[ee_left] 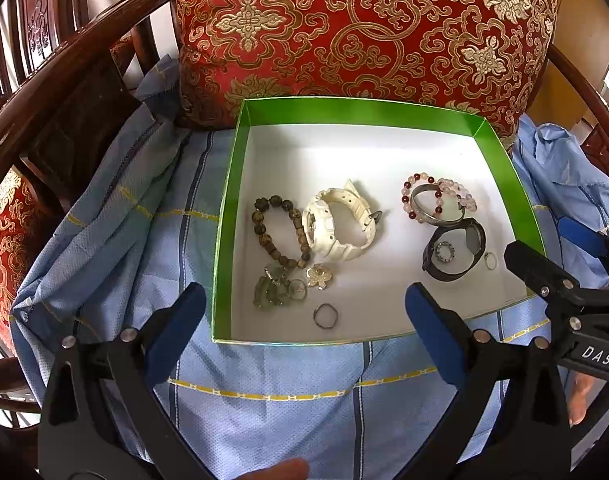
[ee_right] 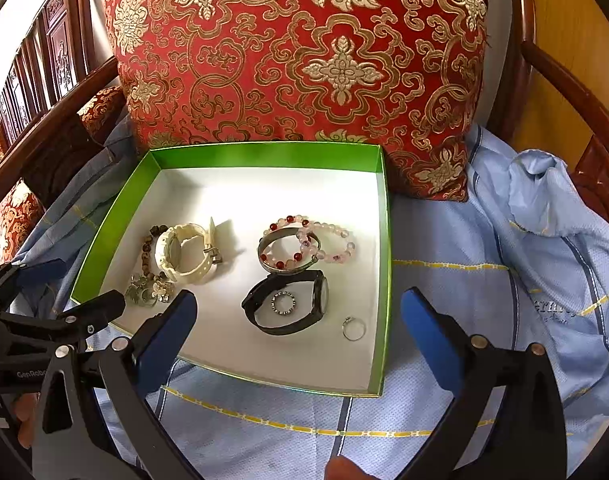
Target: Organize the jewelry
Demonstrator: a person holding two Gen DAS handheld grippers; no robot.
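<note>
On a blue checked cloth, in the left wrist view, a green-walled box with a white floor is seen at the centre, backed at twelve o'clock by a red and gold cushion. The left gripper is held at six o'clock with its blue-padded fingers spread wide and nothing between them. Inside the box, a brown bead bracelet touches a white watch at its three o'clock; a black watch lies at the four o'clock corner, and a plain ring at six.

In the right wrist view, the right gripper is likewise held wide apart and empty at six o'clock, above the near wall of the box. A pink bead bracelet overlaps a metal bangle above the black watch. A thin ring rests at the watch's four o'clock. The left gripper is visible at nine o'clock.
</note>
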